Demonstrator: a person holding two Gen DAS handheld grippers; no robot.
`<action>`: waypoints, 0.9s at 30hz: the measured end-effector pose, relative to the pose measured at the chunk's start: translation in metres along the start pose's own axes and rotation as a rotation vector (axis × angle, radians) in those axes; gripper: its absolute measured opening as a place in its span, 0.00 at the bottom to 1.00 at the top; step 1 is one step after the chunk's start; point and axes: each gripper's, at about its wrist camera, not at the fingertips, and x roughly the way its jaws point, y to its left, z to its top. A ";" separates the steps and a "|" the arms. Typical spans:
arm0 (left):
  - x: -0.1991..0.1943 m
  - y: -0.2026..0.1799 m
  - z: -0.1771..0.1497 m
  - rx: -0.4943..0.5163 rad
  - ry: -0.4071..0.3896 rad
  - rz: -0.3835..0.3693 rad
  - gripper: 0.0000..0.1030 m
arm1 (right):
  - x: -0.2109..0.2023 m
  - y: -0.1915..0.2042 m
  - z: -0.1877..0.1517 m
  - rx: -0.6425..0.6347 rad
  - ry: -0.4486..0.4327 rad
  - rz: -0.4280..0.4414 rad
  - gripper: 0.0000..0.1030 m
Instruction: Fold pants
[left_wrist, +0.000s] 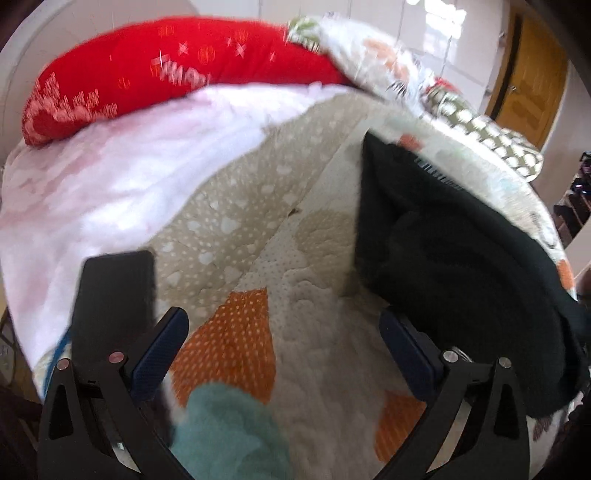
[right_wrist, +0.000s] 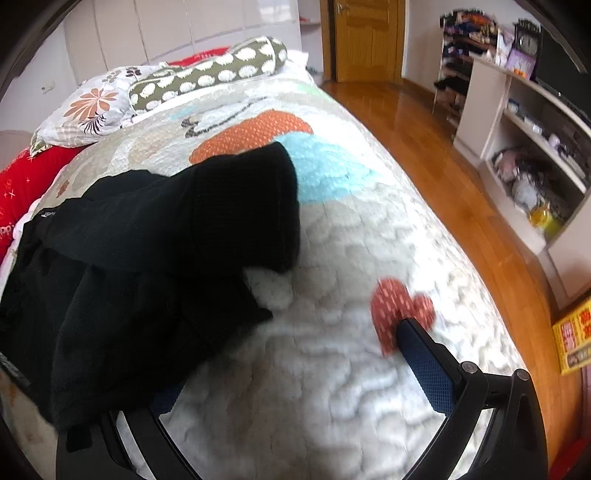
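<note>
The black pants (right_wrist: 155, 236) lie crumpled on the quilt (right_wrist: 332, 280), thick, soft and floppy. Both your left gripper (left_wrist: 284, 347) and right gripper (right_wrist: 280, 369) are spread wide, empty. Pinch the ribbed cuff (right_wrist: 255, 206).

Wooden floor (right_wrist: 424, 147), door (right_wrist: 365, 40), shelves (right_wrist: 517, 110).

Little can be read. White lettering is printed on the red pillow (left_wrist: 155, 85) at the head of the bed — it is blurred, and only something like "HAP" can be made out in the left wrist view. Red characters are carried on a yellow box (right_wrist: 574, 341) on the floor in the right wrist view, but they are too blurred to be read — as is a small pale tag on the black pants (right_wrist: 147, 251).
</note>
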 end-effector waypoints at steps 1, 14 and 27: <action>-0.011 -0.002 -0.002 0.015 -0.022 -0.009 1.00 | -0.009 -0.001 -0.003 0.005 -0.002 -0.004 1.00; -0.054 -0.036 0.000 0.090 -0.109 -0.109 1.00 | -0.102 0.031 -0.033 -0.136 -0.215 0.236 1.00; -0.069 -0.066 -0.007 0.161 -0.155 -0.135 1.00 | -0.110 0.074 -0.031 -0.242 -0.230 0.266 1.00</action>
